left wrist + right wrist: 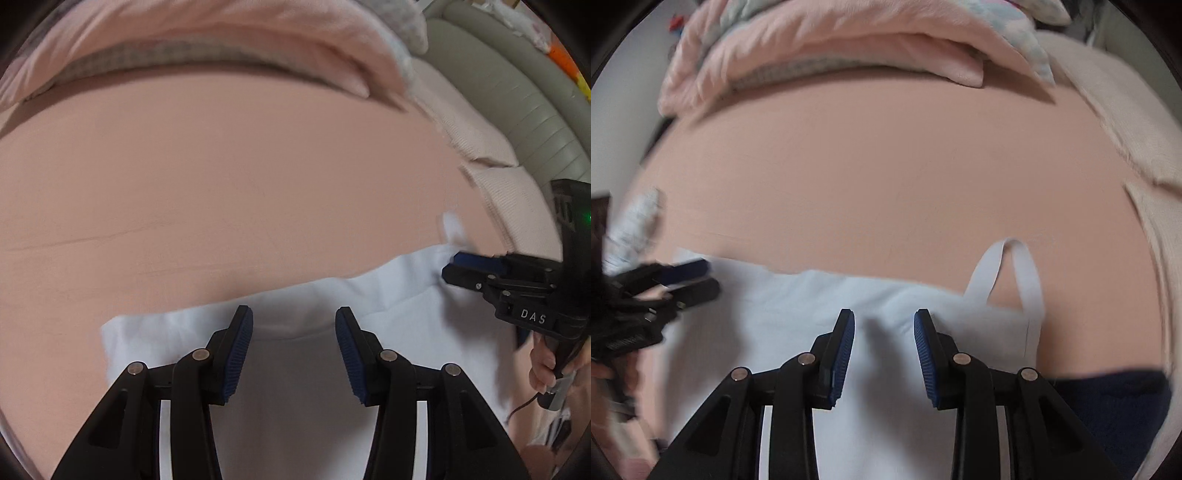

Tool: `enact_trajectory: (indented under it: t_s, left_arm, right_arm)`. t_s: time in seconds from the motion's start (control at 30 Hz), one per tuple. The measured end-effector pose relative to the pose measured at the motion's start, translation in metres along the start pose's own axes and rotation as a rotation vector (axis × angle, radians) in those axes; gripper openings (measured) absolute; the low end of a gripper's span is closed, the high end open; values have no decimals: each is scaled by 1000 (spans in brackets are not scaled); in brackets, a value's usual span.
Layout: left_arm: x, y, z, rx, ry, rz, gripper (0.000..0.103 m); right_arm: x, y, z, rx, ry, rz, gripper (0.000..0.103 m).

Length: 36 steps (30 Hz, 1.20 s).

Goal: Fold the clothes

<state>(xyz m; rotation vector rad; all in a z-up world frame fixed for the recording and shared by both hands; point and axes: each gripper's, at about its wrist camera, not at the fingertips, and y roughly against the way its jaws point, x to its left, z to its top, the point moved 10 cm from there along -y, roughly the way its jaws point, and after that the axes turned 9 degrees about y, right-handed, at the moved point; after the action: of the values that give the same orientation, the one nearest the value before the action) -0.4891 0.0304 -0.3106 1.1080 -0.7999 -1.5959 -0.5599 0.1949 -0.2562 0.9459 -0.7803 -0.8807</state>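
White garment [798, 317] spread flat on pink bed sheet [886, 177], strap loop [1015, 266] at far edge. Left gripper [293, 332] and right gripper [884, 332] held over garment, fingers spread, nothing pinched. Fold stage not settled; any grasp best taken at garment edge, cloth kept taut.

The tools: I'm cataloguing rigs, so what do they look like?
Both match: black plastic linkage arms with silver pivot pins and ribbed blue pads. The right tool carries white "DAS" lettering, a green light and a dark cable below its grip. The left tool shows no lettering.
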Motion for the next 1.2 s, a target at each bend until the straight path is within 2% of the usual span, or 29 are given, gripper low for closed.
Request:
enact_trajectory:
  t_s: [0.13,0.23,0.33,0.43,0.5,0.63,0.8,1.1,1.2]
  left_arm:
    - [-35,42,-24,-13,-91,39,44]
    - [-49,72,-69,-1,-125,87,44]
    - [-59,93,-124,-11,-117,107,44]
    - [-70,94,-180,-2,-61,86,44]
    - [-69,91,-215,4,-60,124,44]
    - [-69,80,-265,-28,-69,199,44]
    - [-56,75,-303,-41,-26,257,45]
    - [-46,83,-345,-67,42,254,45]
    - [-42,86,-360,-54,73,244,44]
  right_arm:
    - [34,64,-40,-47,-24,22,33]
    - [47,91,-71,-82,-63,6,42]
    - [61,98,-98,-129,-73,-68,43]
    - [81,121,-166,-125,-91,-89,43]
    - [98,133,-219,-98,-84,-117,43]
    - [119,111,-272,-67,-42,-172,43]
    - [121,90,-319,13,-19,-232,43]
    - [120,106,-363,-27,-32,-271,43]
    - [118,110,-372,-40,-39,-266,43]
